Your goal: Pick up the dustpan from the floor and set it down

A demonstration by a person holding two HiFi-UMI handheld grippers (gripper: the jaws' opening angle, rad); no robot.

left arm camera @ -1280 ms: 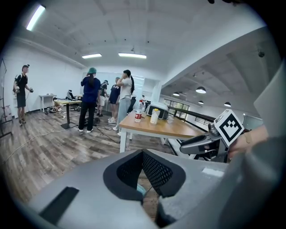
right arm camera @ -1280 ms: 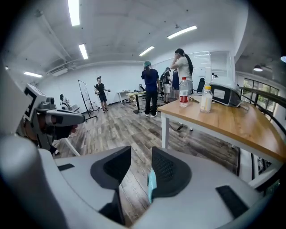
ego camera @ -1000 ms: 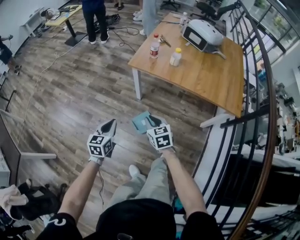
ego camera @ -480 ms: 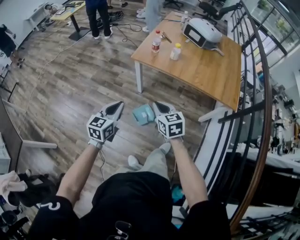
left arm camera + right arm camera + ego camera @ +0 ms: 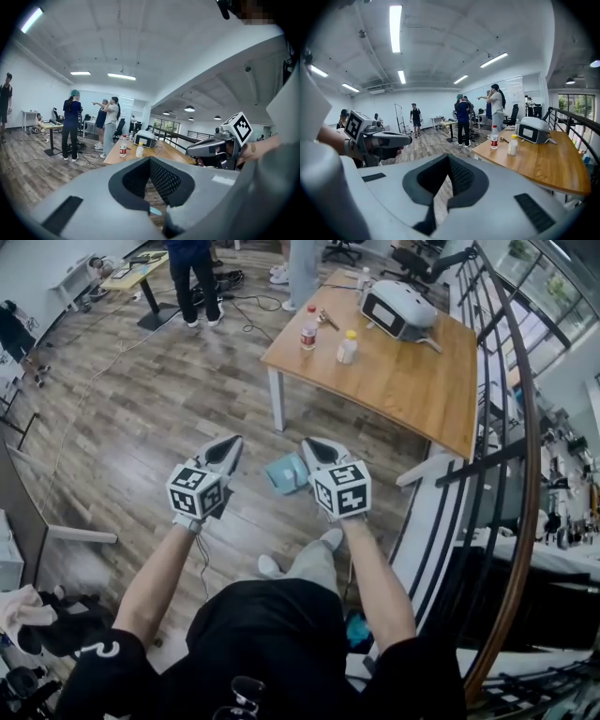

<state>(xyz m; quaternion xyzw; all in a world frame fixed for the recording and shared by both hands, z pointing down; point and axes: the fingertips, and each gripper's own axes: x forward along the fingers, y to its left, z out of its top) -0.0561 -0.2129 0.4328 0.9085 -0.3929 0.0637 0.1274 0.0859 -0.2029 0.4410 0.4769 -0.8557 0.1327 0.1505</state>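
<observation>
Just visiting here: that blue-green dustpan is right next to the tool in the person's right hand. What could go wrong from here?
1. The dustpan shows just beside the right gripper, whose jaws are closed, yet that gripper's own view shows none of it between them. Any hold looks slight, so it may drop.
2. The table leg stands close ahead; a forward swing could bump it.

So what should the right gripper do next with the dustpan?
Probably open beside the dustpan and grip its edge: the right gripper has its jaws together, its own view shows nothing between them, and the dustpan sits just beside its tip.
</observation>
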